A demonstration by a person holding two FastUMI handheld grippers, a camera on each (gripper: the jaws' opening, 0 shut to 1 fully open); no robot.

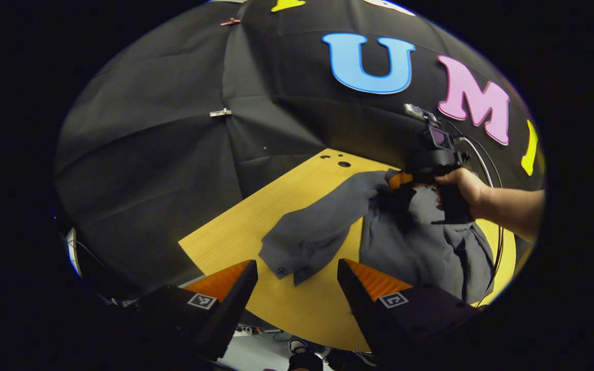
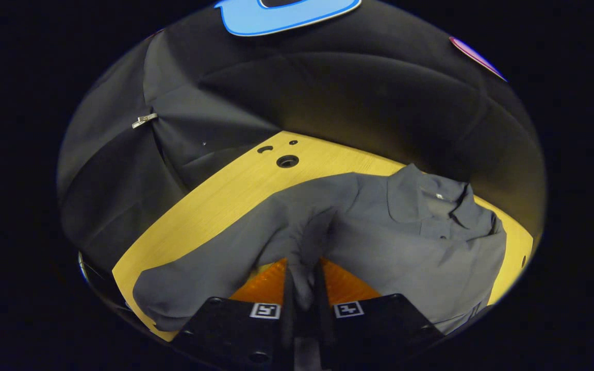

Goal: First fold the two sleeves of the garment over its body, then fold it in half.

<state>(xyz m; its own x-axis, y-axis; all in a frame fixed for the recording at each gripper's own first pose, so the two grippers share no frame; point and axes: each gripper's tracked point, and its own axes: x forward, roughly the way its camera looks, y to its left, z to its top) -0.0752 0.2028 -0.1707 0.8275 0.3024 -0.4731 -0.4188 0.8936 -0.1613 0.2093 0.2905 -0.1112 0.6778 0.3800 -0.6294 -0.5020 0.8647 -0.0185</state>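
On the yellow table [image 2: 214,201] lies the grey shirt [image 2: 410,242], one sleeve [image 1: 307,232] trailing toward the near edge. The right gripper [image 2: 302,281] pinches cloth where that sleeve meets the body; the left gripper [image 1: 297,281] hovers spread before the cuff.

ahead of my fingers i see a yellow wooden table [image 2: 214,201] with round holes [image 2: 287,161] near its far edge, and a metal clip [image 2: 144,120] pinning the black cloth wall [image 2: 359,87] beyond.
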